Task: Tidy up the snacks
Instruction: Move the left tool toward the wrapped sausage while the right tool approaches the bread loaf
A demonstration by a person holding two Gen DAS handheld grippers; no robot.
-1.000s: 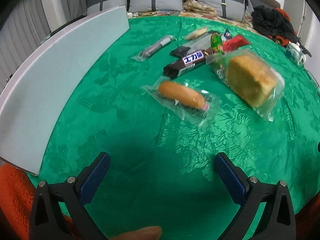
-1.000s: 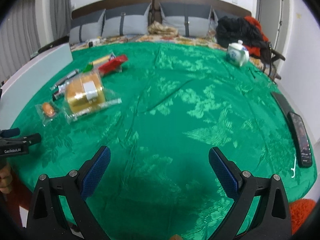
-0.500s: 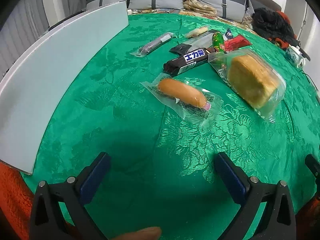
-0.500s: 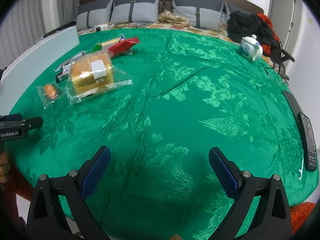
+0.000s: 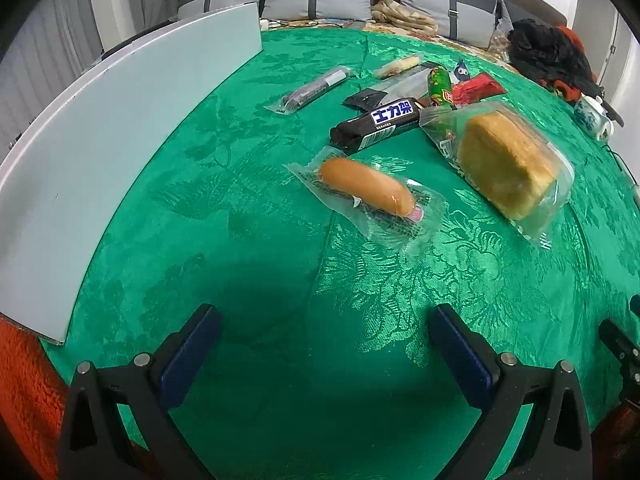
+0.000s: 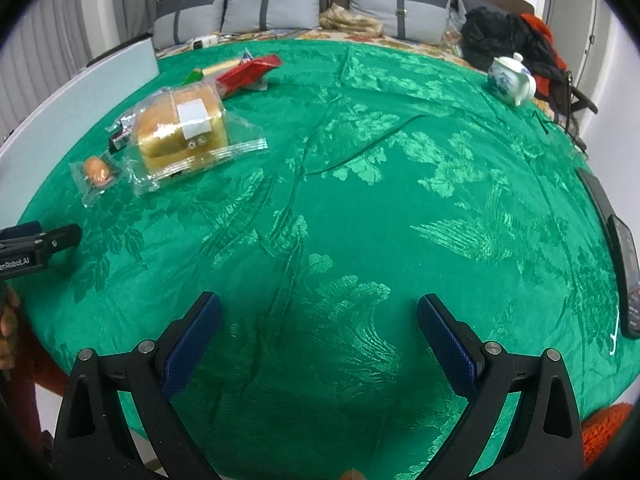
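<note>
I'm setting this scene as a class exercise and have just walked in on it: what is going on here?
A person holds two grippers over a green tablecloth, both open and empty. The left gripper faces a cluster of wrapped snacks: a sausage bun, a bagged cake and a dark chocolate bar. The right gripper hangs over bare cloth. No snack is being held; a white board lies to the left.

Tablecloth [image 5: 248, 184] emerald green, tone-on-tone floral damask. Chocolate bar [image 5: 376, 123] dark brown, blue-and-white label. Teapot [image 6: 510, 80] white, blue motifs.
</note>
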